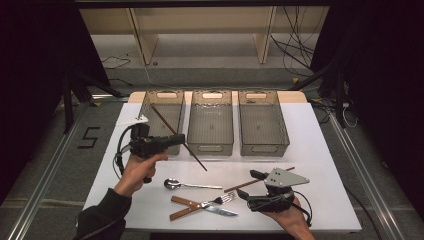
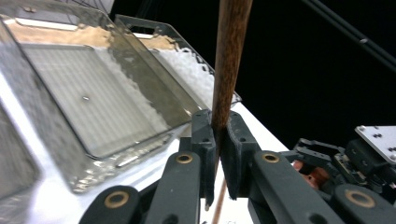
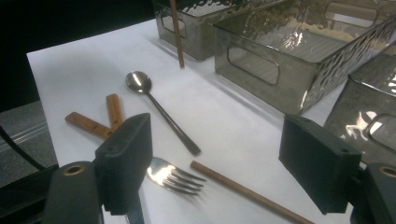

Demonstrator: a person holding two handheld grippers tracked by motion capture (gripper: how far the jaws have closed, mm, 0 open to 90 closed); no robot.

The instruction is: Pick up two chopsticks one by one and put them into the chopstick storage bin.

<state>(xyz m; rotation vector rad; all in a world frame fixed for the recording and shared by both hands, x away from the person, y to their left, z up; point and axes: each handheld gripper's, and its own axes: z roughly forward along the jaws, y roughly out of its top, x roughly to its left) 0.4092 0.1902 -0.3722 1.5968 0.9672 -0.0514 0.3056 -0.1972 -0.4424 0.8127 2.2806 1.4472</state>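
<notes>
Left gripper [image 1: 176, 140] pinches a wooden chopstick [image 1: 170, 129] slanting over the leftmost bin [image 1: 148, 108]; a loose pinch could let it swivel and miss. Right of that bin, the right gripper [image 1: 248, 185] stands spread above the second chopstick [image 3: 243, 191].

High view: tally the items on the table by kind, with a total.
Clear bins: 3
Wooden chopsticks: 2, one held in the left gripper, one lying on the table
Spoon: 1
Fork: 1
Knife: 1
Total: 8
</notes>
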